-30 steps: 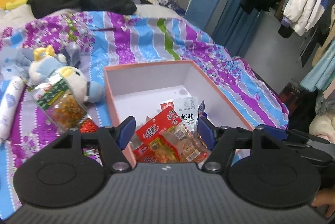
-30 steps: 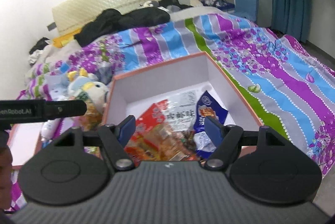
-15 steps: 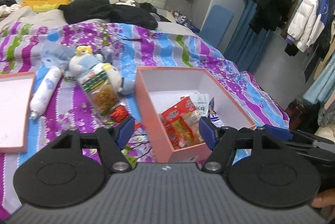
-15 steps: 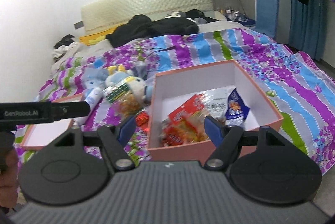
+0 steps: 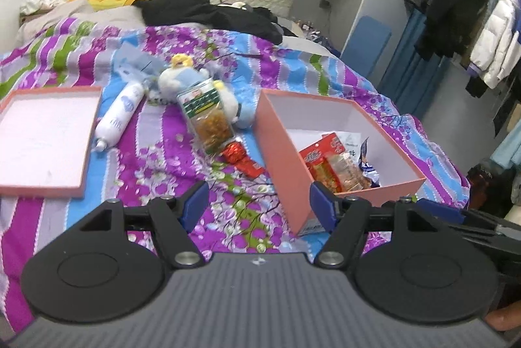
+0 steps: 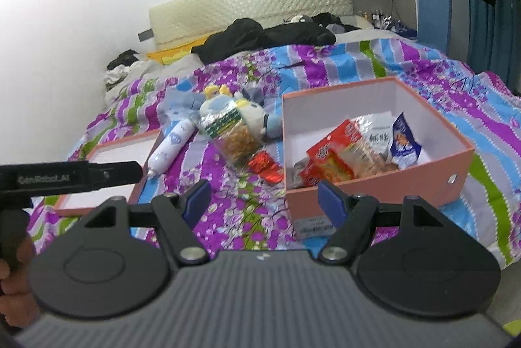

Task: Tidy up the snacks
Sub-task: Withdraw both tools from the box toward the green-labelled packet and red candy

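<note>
**Loose snacks lie at 12 o'clock**

Left gripper [image 5: 257, 200] – jaws apart, empty – is nearer the clear snack bag [image 5: 210, 117]; its long axis runs 11-to-5. Right gripper [image 6: 262, 196] gapes empty. Pink box [image 5: 325, 175] sits at 2 o'clock.

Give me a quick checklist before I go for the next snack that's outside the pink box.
1. Left gripper empty, jaws apart: ok.
2. Right gripper empty, jaws apart: ok.
3. Pink box open with room inside: ok, the packets fill only its near part.
4. Snacks outside the box in clear view: ok, the clear snack bag and the red packet lie on the bedspread left of the box.
5. Clear snack bag free to lift: not ok, it leans against the plush toy.
6. White tube counts as a snack: cannot tell.
</note>
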`<act>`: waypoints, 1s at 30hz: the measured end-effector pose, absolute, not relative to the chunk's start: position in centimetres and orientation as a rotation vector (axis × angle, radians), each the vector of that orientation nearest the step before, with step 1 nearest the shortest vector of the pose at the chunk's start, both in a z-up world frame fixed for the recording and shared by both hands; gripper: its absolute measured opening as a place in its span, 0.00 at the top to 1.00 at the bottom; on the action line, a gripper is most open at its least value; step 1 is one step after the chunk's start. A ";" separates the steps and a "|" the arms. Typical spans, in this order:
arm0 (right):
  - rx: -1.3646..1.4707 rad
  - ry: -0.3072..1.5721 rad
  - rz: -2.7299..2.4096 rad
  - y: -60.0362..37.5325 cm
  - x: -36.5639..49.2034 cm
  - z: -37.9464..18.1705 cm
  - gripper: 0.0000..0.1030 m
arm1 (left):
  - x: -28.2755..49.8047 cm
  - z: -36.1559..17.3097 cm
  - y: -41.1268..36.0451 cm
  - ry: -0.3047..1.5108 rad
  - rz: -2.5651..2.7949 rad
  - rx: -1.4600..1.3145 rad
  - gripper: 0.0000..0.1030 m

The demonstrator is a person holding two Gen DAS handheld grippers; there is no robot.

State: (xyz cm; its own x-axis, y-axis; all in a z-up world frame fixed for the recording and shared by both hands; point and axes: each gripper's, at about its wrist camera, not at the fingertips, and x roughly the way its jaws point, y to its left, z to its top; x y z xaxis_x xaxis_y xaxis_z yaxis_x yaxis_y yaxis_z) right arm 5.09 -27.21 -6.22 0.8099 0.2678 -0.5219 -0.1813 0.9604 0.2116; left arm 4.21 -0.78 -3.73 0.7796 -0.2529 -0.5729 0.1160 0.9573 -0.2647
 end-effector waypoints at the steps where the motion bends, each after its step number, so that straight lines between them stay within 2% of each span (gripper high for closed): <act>1: 0.152 0.587 0.248 -27.0 5.1 -6.5 0.28 | 4.1 -4.2 -0.3 0.651 -0.198 -0.228 0.27; 11: 0.078 0.612 0.281 -24.7 7.0 -8.2 0.28 | 5.9 -7.9 4.2 0.704 -0.112 -0.335 0.26; 24: -0.097 0.608 0.324 -19.2 13.1 -11.8 0.29 | 14.1 -11.9 7.2 0.740 -0.076 -0.367 0.26; 30: -0.160 0.612 0.309 -16.6 17.3 -14.6 0.36 | 18.9 -14.1 8.5 0.754 -0.081 -0.339 0.26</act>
State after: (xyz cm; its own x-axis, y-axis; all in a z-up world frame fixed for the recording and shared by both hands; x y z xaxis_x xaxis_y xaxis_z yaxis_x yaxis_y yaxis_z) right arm 17.34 -16.61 -14.62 0.7748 0.2373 -0.5860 -0.3310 0.9419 -0.0563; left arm 18.87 8.53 -14.14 0.7287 -0.1931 -0.6571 -0.0483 0.9426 -0.3305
